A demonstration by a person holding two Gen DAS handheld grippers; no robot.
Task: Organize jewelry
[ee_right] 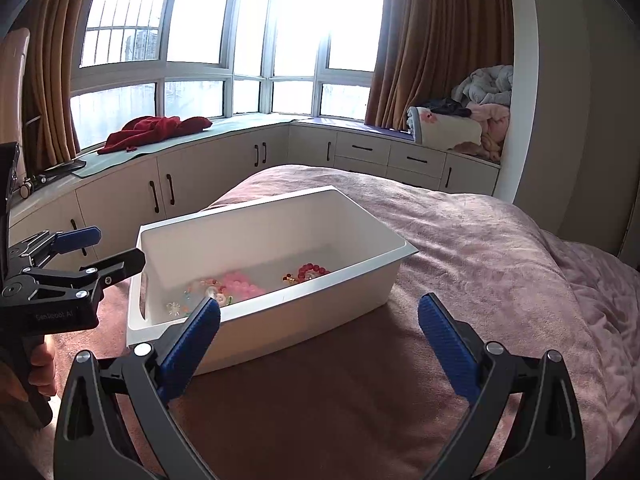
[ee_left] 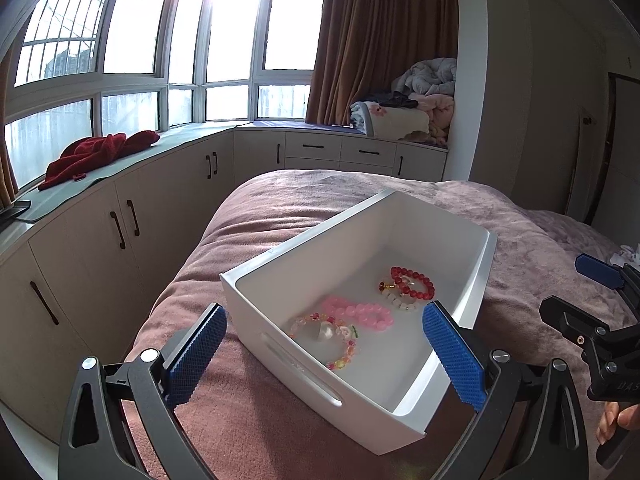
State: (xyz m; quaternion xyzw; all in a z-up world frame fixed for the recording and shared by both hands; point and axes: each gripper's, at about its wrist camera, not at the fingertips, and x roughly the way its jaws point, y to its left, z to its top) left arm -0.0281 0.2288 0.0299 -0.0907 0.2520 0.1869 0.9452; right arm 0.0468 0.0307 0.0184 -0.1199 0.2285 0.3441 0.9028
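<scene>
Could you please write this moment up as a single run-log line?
left gripper: open, empty | right gripper: open, empty | white bin: on bed | in bin: red bracelet, pink bracelet, multicolour bracelet

White bin [ee_left: 478, 276], red bracelet [ee_left: 414, 281], pink bracelet [ee_left: 358, 312], mauve bedspread [ee_left: 260, 216].

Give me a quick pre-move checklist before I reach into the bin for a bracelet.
1. Left gripper open and empty: ok.
2. Right gripper open and empty: ok.
3. White bin resting on the bedspread, open top unobstructed: ok.
4. Red bracelet, pink bracelet and multicolour bracelet lying on the bin floor: ok.
5. Red bracelet free of the pale beaded piece beside it: cannot tell.
6. Jewelry left outside the bin: cannot tell.
</scene>
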